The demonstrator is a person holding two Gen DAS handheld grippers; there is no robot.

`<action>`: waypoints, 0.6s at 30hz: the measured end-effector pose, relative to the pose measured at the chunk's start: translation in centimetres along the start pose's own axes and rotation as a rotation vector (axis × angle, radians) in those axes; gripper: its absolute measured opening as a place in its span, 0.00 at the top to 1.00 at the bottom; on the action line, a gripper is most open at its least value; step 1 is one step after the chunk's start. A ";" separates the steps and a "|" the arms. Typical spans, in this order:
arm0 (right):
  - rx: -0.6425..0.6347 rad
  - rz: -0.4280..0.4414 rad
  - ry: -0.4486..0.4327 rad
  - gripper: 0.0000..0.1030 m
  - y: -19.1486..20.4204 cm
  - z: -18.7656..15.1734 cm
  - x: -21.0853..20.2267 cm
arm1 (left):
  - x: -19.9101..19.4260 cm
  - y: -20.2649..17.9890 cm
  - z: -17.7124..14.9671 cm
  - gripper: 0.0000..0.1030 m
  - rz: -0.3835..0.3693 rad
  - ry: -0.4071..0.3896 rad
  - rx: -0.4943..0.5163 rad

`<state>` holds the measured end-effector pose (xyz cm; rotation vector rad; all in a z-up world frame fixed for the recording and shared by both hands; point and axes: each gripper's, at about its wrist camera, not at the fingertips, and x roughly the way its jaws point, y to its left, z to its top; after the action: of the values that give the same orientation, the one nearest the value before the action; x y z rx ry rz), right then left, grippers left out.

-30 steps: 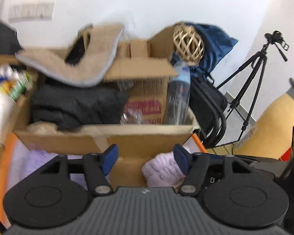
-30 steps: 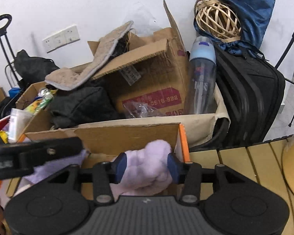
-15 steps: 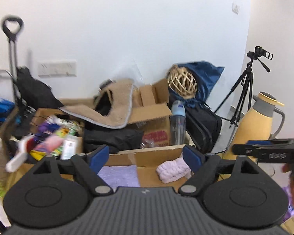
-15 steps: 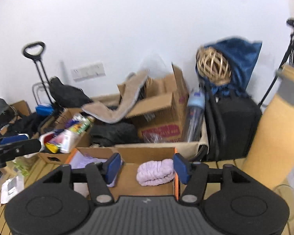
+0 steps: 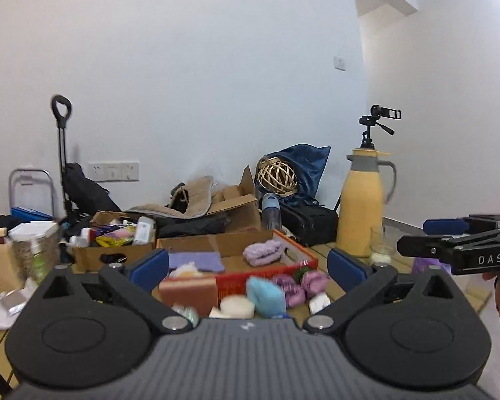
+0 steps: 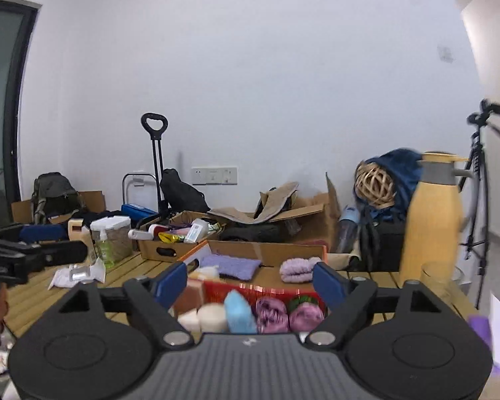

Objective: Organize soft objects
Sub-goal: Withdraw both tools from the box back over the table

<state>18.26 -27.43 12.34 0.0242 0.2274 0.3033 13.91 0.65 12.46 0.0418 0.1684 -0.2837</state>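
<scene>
Between picks, both grippers empty

My left gripper (image 5: 248,266) and right gripper (image 6: 250,280) have just been opening (nothing between them); next I pick the blue sponge (image 6: 238,311) at the table's (image 6: 33,296) near edge.

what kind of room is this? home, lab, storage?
Probably a spare room used as a makeshift recording space, not a tidy home: a camera on a tripod by bare white walls, open cardboard boxes of clutter, and a folding hand trolley behind a slatted wooden table.
</scene>
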 end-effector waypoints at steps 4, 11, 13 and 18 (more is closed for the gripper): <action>-0.058 -0.035 -0.036 0.18 3.0 -4.3 -4.8 | -4.1 -1.5 -3.8 0.00 0.056 0.031 -0.001; 0.008 -0.026 0.018 0.14 3.9 -8.3 -6.7 | -4.3 -0.9 -4.6 0.00 0.068 0.059 -0.015; 0.022 -0.040 0.009 0.14 3.7 -8.3 -6.3 | -3.4 -0.4 -4.7 0.00 0.069 0.070 -0.039; 0.046 -0.048 0.049 0.17 3.0 -9.2 -3.8 | 0.1 0.3 -6.1 0.00 0.073 0.143 -0.056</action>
<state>11.73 -25.79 4.43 0.0566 0.2833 0.2509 13.09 1.34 6.47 0.0128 0.3162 -0.2027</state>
